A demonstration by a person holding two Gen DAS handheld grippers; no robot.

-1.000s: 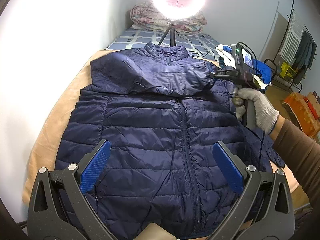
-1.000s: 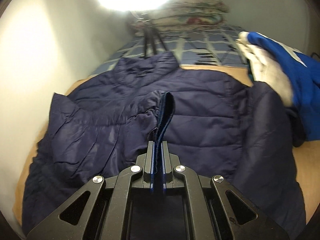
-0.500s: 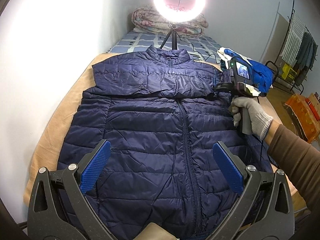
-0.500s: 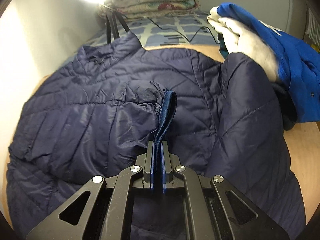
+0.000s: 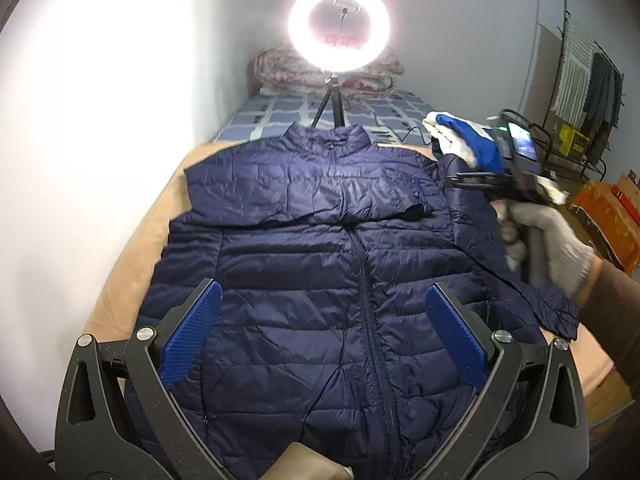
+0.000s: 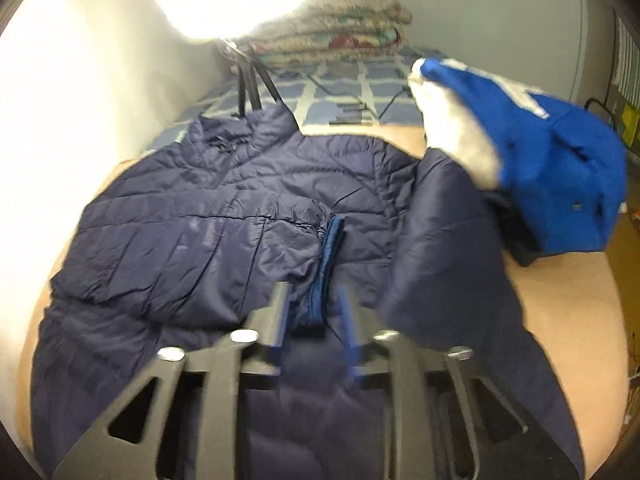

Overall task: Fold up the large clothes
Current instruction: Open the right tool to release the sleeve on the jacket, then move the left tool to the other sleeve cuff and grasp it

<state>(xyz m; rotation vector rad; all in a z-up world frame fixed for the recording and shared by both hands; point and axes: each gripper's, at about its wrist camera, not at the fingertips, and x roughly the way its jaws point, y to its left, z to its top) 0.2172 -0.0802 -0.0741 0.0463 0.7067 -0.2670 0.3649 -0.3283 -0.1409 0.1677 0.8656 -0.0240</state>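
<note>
A navy puffer jacket [image 5: 320, 280] lies front up on a tan-covered bed, collar at the far end. Its left sleeve [image 5: 304, 188] lies folded across the chest, cuff [image 6: 326, 268] ending near the middle. The other sleeve [image 5: 500, 248] lies spread to the right. My left gripper [image 5: 324, 332] is open and empty, hovering above the jacket's lower half. My right gripper [image 6: 314, 320] is open just behind the folded sleeve's cuff, which lies between its jaws, not gripped. It shows in the left wrist view [image 5: 476, 179] at the jacket's right shoulder.
A blue and white garment pile [image 6: 528, 168] sits at the jacket's far right. A ring light on a tripod [image 5: 338, 32] stands behind the collar, with folded quilts [image 6: 352, 28] by the wall. The white wall runs along the left. A clothes rack [image 5: 588, 92] and orange boxes stand right.
My right gripper carried the sleeve cuff rightward across the chest, then opened and let it go. The sleeve now lies flat. The left gripper stayed open in place.
</note>
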